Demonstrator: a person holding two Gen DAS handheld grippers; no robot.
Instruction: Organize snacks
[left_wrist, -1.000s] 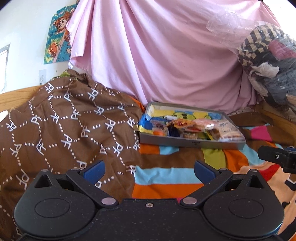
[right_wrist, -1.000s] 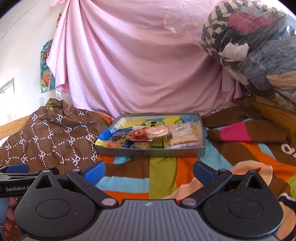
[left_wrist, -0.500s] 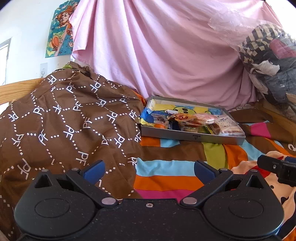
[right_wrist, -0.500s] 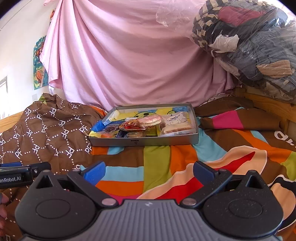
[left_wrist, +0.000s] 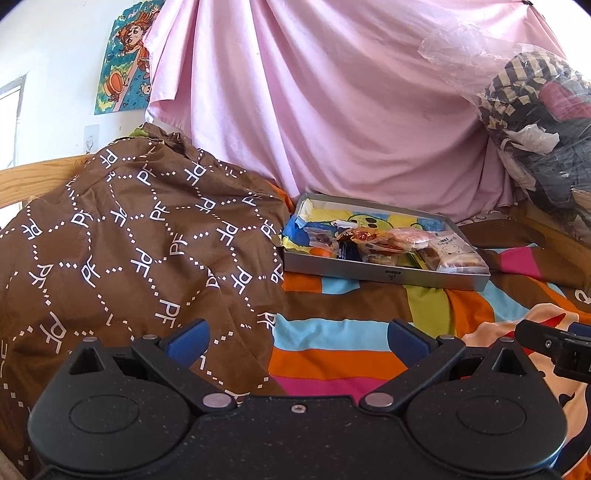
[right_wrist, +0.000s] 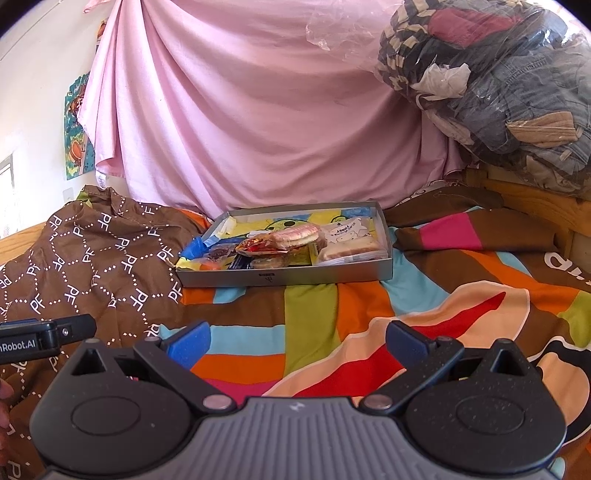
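A shallow grey box lies on the striped bedspread, well ahead of both grippers. Several wrapped snacks are piled in it: a pink round cookie pack, a red-orange wrapper, a clear bag with a cartoon print, and a blue wrapper at its left end. My left gripper is open with nothing between its blue pads. My right gripper is open too and holds nothing. Each gripper shows at the edge of the other's view.
A brown patterned cloth is heaped left of the box. A pink sheet hangs behind. A plastic bag of clothes sits on the wooden bed frame at the right. A poster is on the left wall.
Both views have shifted a little; the box now looks slightly further off and lower in the left view. Both grippers stay open and empty.
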